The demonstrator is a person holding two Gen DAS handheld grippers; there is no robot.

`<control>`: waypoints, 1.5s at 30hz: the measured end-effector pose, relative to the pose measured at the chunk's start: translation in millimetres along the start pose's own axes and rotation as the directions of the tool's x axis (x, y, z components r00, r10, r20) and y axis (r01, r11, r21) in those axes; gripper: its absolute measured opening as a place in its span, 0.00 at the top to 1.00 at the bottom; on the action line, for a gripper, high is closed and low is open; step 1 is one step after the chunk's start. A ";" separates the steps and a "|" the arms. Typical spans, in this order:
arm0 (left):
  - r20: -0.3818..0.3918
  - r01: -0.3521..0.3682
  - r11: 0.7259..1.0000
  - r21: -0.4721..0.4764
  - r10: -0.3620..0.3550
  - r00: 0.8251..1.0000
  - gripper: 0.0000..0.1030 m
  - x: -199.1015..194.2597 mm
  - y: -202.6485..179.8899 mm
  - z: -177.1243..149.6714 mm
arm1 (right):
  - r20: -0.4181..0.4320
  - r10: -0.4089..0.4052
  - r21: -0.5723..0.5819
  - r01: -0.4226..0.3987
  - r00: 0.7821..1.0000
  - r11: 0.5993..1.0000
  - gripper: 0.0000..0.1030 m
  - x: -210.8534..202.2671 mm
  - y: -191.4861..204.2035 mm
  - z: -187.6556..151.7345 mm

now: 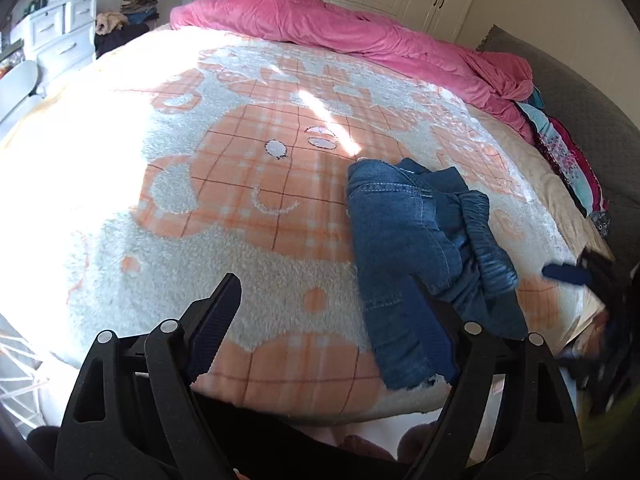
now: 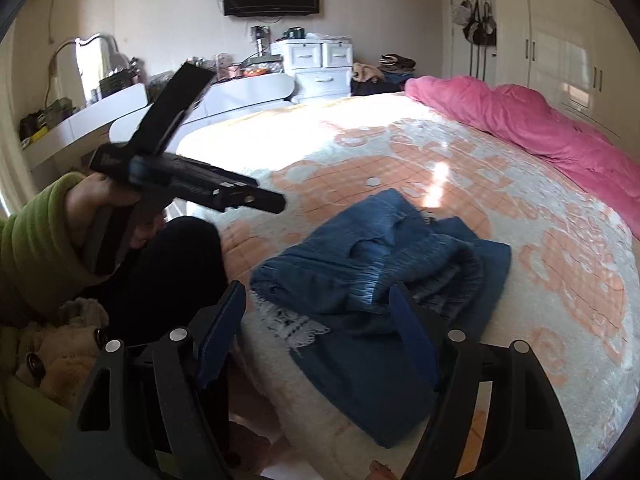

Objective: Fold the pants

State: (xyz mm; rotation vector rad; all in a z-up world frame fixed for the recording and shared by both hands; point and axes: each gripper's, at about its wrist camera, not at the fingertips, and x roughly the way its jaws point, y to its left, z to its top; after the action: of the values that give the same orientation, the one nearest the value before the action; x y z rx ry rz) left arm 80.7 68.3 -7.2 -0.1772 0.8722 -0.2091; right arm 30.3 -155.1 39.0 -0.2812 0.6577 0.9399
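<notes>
A pair of blue jeans [image 1: 416,240] lies bunched and partly folded on the orange-and-white blanket [image 1: 240,184], near the bed's front edge. My left gripper [image 1: 324,304] hovers open above the blanket, with its right finger in front of the jeans' lower leg and nothing between the pads. In the right wrist view the jeans [image 2: 372,272] lie just beyond my right gripper [image 2: 316,312], which is open and holds no cloth. A frayed hem [image 2: 292,328] shows at the near end. A hand in a green sleeve [image 2: 36,240] holds the left gripper up at the left.
A pink duvet [image 1: 340,28] is heaped along the far side of the bed. Folded colourful clothes [image 1: 568,160] are stacked at the right edge. White drawers [image 2: 316,60] and a dressing table [image 2: 100,116] stand beyond the bed, with wardrobes [image 2: 560,52] at the back.
</notes>
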 end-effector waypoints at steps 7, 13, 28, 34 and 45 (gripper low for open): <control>-0.092 0.107 0.994 -0.005 -0.107 0.990 0.58 45.5 -7.1 26.8 | -0.093 0.011 -0.148 -0.024 0.996 0.989 0.54 41.8 26.8 7.5; -0.138 0.125 0.992 0.016 -0.122 0.983 0.59 72.3 -19.7 34.8 | -0.135 0.001 -0.193 -0.027 0.991 0.981 0.57 69.4 24.6 15.4; -0.139 0.148 0.989 -0.001 -0.146 0.979 0.54 88.0 -26.3 33.4 | -0.233 0.091 -0.156 -0.130 0.968 0.979 0.94 67.8 19.0 -21.0; -0.138 0.144 0.990 0.003 -0.142 0.980 0.54 87.2 -24.9 33.1 | -0.185 0.084 -0.132 -0.109 0.979 0.985 0.86 52.3 23.5 -15.7; -0.143 0.141 0.990 0.007 -0.139 0.980 0.52 86.3 -21.4 34.1 | -0.093 0.094 -0.174 -0.110 0.991 0.979 0.84 65.0 56.5 23.4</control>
State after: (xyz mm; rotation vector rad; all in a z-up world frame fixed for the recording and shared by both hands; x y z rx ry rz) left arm 158.7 28.2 -44.3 -0.2101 1.0007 -0.3640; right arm 20.4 -68.8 19.0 -0.4520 0.6712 1.0925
